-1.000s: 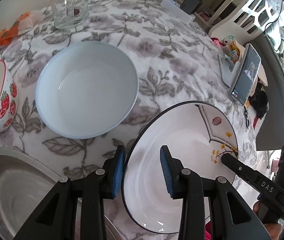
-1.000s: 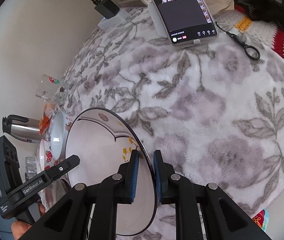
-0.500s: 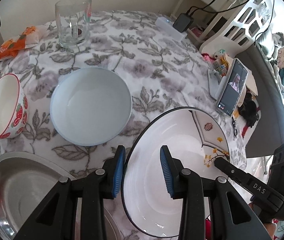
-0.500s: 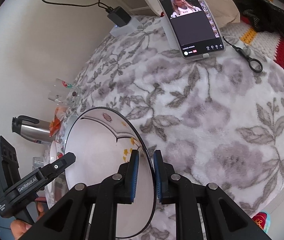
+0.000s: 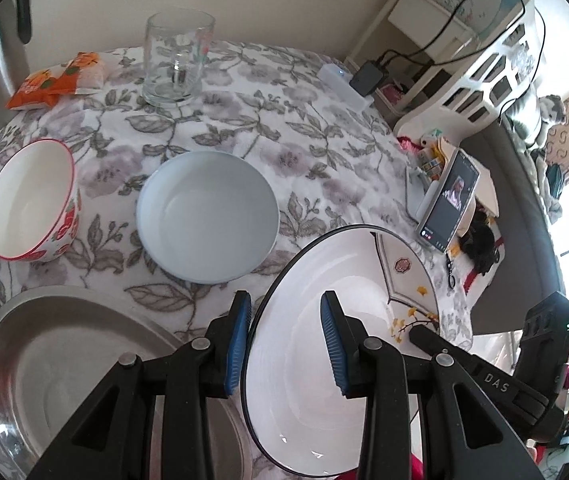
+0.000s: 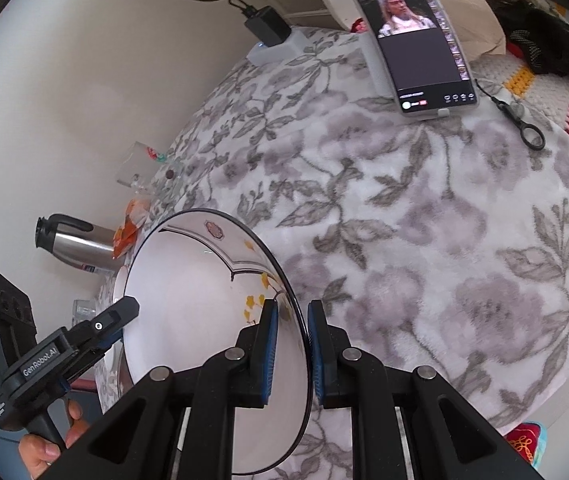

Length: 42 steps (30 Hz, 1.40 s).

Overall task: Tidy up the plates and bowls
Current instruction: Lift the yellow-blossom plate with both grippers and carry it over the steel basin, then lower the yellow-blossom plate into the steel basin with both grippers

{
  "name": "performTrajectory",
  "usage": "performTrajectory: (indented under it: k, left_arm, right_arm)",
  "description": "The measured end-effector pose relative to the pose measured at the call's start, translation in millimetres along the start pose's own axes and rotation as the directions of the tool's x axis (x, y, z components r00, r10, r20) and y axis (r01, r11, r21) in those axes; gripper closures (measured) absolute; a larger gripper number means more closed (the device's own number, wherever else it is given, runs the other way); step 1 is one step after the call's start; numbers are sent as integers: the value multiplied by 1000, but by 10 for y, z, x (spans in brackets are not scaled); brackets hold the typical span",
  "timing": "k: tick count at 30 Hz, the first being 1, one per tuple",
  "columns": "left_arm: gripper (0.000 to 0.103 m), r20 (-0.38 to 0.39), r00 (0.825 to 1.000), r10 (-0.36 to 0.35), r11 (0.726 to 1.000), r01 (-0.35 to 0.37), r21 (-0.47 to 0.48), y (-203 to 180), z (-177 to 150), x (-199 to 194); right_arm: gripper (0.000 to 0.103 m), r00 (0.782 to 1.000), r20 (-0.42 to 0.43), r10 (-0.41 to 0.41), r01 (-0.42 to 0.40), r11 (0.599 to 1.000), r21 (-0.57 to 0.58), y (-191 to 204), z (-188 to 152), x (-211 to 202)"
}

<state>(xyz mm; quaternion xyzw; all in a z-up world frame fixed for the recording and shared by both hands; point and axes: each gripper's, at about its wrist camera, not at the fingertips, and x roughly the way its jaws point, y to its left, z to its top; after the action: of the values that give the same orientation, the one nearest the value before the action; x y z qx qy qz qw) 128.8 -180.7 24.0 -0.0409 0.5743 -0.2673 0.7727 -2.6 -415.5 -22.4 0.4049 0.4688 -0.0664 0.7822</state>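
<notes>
A white plate with a black rim and yellow flowers (image 5: 356, 292) is held tilted above the table. My right gripper (image 6: 290, 344) is shut on its rim (image 6: 204, 304). My left gripper (image 5: 284, 340) is open, its blue pads (image 5: 330, 340) straddling the plate's opposite rim without gripping. A pale blue bowl (image 5: 207, 216) and a strawberry-patterned bowl (image 5: 32, 200) sit on the floral tablecloth beyond. A steel plate (image 5: 64, 364) lies at the lower left.
A glass mug (image 5: 176, 60) and an orange snack packet (image 5: 56, 80) stand at the back. A steel flask (image 6: 76, 244) stands at the far left. A propped phone (image 6: 412, 40), a charger (image 6: 268, 26) and small scissors (image 6: 524, 124) are near the table's edge.
Both grippers and the plate have risen and drawn back from the table; the bowls look smaller and farther. The right grip on the rim is unchanged.
</notes>
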Motion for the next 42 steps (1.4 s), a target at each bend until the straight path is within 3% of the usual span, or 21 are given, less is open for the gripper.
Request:
performTrajectory:
  k: [25, 42]
  left_arm:
    - [66, 94, 996, 9, 982, 9, -190, 828, -368, -560]
    - [66, 172, 985, 8, 928, 57, -369, 1630, -850, -926]
  right_arm:
    - [86, 995, -92, 30, -45, 987, -155, 710, -363, 286]
    - [86, 986, -165, 20, -68, 954, -294, 1358, -736, 580]
